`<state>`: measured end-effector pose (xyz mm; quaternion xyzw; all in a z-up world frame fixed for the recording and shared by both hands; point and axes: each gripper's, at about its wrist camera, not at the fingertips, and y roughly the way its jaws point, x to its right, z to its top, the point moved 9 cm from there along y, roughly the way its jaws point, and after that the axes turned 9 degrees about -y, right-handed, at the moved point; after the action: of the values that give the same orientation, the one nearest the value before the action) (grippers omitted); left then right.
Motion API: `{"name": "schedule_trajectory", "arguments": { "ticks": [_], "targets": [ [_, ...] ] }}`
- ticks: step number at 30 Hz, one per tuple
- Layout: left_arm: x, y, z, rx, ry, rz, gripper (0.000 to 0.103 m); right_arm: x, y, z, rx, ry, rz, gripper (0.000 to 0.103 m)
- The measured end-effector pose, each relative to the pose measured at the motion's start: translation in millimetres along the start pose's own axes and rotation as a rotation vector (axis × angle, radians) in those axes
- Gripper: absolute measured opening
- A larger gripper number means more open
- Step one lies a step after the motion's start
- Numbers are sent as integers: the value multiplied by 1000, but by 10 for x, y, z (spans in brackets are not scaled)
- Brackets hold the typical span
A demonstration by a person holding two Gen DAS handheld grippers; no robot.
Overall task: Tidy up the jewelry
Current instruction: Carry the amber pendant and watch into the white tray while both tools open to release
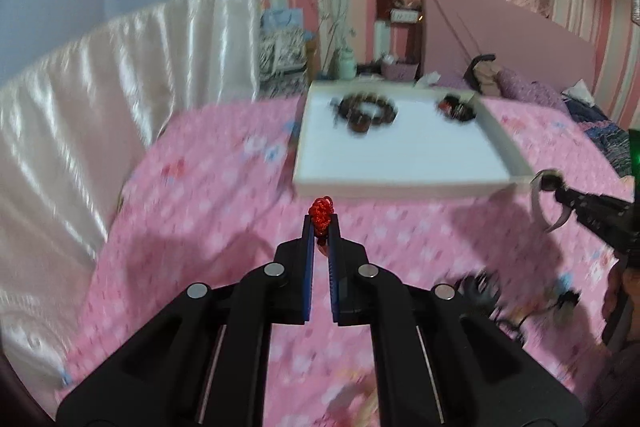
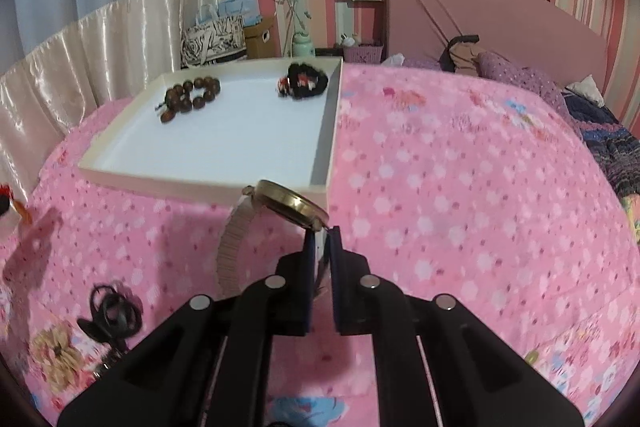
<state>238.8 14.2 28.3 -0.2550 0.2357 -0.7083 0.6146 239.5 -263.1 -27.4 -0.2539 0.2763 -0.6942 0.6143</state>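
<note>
My left gripper (image 1: 321, 223) is shut on a small red beaded piece (image 1: 321, 214), held above the pink bedspread short of the white tray (image 1: 400, 163). My right gripper (image 2: 322, 233) is shut on a gold wristwatch (image 2: 288, 203) with a pale metal band (image 2: 232, 247), just before the tray's near edge (image 2: 200, 183). It also shows in the left wrist view (image 1: 550, 199). In the tray lie a brown bead bracelet (image 2: 190, 97) and a black hair tie with red (image 2: 304, 81).
A black hair tie (image 2: 110, 313) and a beige flower clip (image 2: 56, 351) lie on the bedspread at the near left. A pink headboard (image 2: 480, 23) and purple pillows (image 2: 520, 79) stand at the far right. A satin curtain (image 2: 100, 39) hangs on the left.
</note>
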Motion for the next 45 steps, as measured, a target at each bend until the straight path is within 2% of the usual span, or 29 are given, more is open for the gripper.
{"name": "schedule_trajectory", "arguments": {
  "ticks": [5, 9, 12, 20, 23, 34, 45],
  "targets": [
    [254, 105, 521, 24, -3, -65, 4, 14, 104, 416, 17, 11, 3, 7],
    [476, 404, 810, 8, -8, -107, 4, -38, 321, 716, 15, 24, 17, 7],
    [597, 785, 938, -40, -11, -119, 4, -71, 563, 900, -1, 28, 15, 7],
    [629, 1911, 922, -213, -32, -93, 4, -64, 1190, 1078, -78, 15, -14, 7],
    [634, 2159, 899, -253, -28, -85, 4, -53, 1323, 1103, -92, 11, -21, 7],
    [531, 2559, 867, -291, -12, 9, 4, -15, 1591, 1164, -114, 11, -42, 5],
    [466, 2625, 869, -284, -21, 13, 5, 23, 1619, 1143, -118, 28, -41, 5]
  ]
}}
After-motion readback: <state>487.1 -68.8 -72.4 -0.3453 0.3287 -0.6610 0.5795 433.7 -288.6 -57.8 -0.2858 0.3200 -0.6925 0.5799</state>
